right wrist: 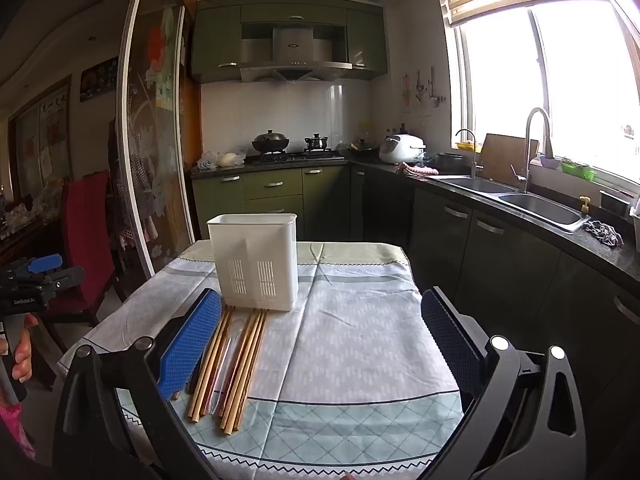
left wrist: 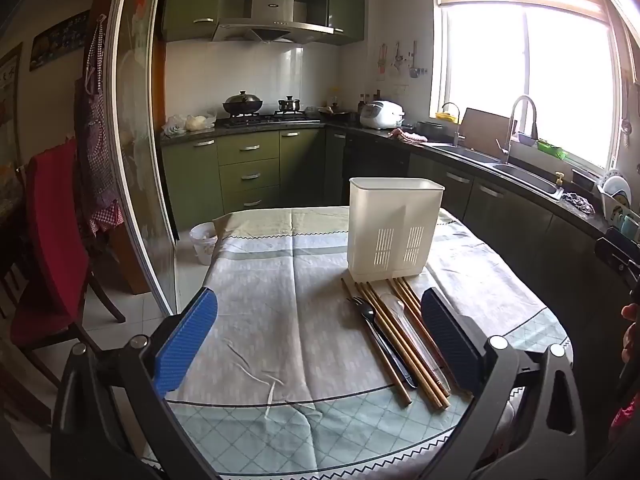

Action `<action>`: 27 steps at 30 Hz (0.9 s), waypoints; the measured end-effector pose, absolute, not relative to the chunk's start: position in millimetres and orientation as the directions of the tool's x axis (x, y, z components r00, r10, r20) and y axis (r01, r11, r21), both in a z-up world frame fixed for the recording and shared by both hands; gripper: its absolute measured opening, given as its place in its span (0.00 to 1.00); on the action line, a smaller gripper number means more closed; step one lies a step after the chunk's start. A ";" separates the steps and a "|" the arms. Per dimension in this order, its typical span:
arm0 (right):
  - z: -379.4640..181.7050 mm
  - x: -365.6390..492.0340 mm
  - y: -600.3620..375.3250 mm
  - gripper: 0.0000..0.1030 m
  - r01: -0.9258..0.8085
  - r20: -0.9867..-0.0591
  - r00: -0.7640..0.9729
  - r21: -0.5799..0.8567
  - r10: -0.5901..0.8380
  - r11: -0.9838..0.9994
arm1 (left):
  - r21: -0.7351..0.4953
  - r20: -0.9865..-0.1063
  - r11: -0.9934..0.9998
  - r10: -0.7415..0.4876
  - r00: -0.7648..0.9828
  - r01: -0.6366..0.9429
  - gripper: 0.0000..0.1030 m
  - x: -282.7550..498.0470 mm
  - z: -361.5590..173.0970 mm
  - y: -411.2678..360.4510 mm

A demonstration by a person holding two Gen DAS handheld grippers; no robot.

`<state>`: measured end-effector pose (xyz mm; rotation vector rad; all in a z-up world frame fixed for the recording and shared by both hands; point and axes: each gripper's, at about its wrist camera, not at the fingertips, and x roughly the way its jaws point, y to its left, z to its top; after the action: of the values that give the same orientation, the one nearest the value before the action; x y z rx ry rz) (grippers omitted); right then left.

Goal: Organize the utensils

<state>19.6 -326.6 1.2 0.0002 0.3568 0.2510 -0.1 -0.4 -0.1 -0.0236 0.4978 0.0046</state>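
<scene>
The left gripper (left wrist: 320, 344) hangs above the near end of the table, its two blue-padded fingers (left wrist: 186, 344) spread fully apart with nothing between them but bare cloth. The right gripper (right wrist: 320, 344) is in the same condition: jaws wide apart, empty, tilted slightly down over the tablecloth (right wrist: 360, 340).

A white plastic utensil holder (left wrist: 394, 230) stands upright on the cloth, towards the far half of the table. Its front wall carries two panels of drainage slots near the base, and a vertical seam suggests an inner divider. Its interior cannot be seen from either camera.

The utensils lie flat in a tight row directly in front of the holder, their far ends just reaching its base. The row consists of several wooden chopsticks (left wrist: 394, 344), a black fork (left wrist: 366, 312) at its left edge with tines pointing towards the holder, and a clear spoon-like piece (left wrist: 396, 308) among the chopsticks; its exact type cannot be determined. In the left wrist view the row lies just inside the gripper's right finger; in the right wrist view it lies just beside the left finger, which covers part of it.

The person's left hand (right wrist: 22, 354) grips the left tool's handle at the edge of the right wrist view.

Beyond the table are green cabinets, a stove with a wok (left wrist: 243, 103), a rice cooker (left wrist: 382, 114) and a double sink (right wrist: 516, 200) under the window.
</scene>
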 end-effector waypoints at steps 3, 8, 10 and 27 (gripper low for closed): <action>0.8 19.9 -326.4 0.96 -0.242 -0.347 0.906 0.043 0.242 0.969 | -0.017 -0.477 1.000 0.001 0.879 -0.010 0.95 -1.7 -2.2 -0.9; 0.8 19.6 -326.3 0.96 -0.244 -0.345 0.906 0.044 0.244 0.969 | -0.020 -0.478 1.000 0.000 0.879 -0.011 0.95 -1.7 -2.4 -0.4; 0.4 20.4 -327.8 0.96 -0.240 -0.348 0.906 0.046 0.241 0.970 | -0.021 -0.479 1.000 0.001 0.878 -0.012 0.95 -1.4 -1.8 -0.3; -1.2 21.3 -328.7 0.96 -0.239 -0.350 0.906 0.046 0.240 0.970 | -0.018 -0.481 1.000 0.002 0.877 -0.012 0.95 1.0 -6.5 -4.8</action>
<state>21.3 -328.7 -1.2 0.0026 0.3612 0.2469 1.0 -4.8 -6.5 -0.0206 0.5015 0.0074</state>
